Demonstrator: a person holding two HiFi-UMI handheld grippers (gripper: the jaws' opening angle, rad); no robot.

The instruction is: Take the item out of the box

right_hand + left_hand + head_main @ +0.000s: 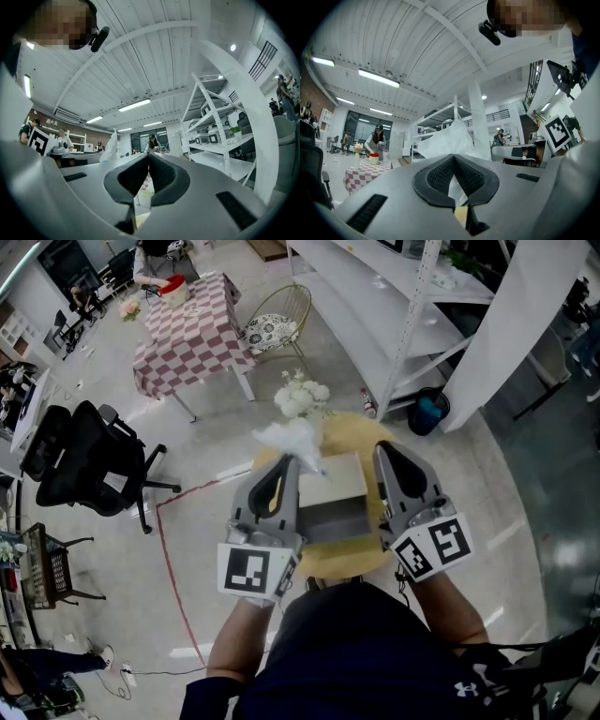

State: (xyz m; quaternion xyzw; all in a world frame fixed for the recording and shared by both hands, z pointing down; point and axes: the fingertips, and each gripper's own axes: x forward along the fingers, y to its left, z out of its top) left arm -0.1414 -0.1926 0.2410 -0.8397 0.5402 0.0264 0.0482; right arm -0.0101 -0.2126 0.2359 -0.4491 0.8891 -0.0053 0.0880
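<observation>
An open cardboard box (333,507) sits on a round yellow table (354,430), directly below me. My left gripper (286,465) is at the box's left edge, raised and shut on a crumpled white plastic bag (295,441). In the left gripper view the bag (449,139) sticks up past the closed jaws of the left gripper (453,157). My right gripper (386,451) hovers at the box's right edge. In the right gripper view the right gripper (148,154) is shut with nothing between its pads, and the bag (110,147) shows off to its left.
White flowers (302,395) stand at the table's far edge. A black office chair (89,460) is to the left. A checkered table (192,329) and a wire chair (277,320) lie further back. White shelving (394,296) and a blue bin (429,412) are on the right.
</observation>
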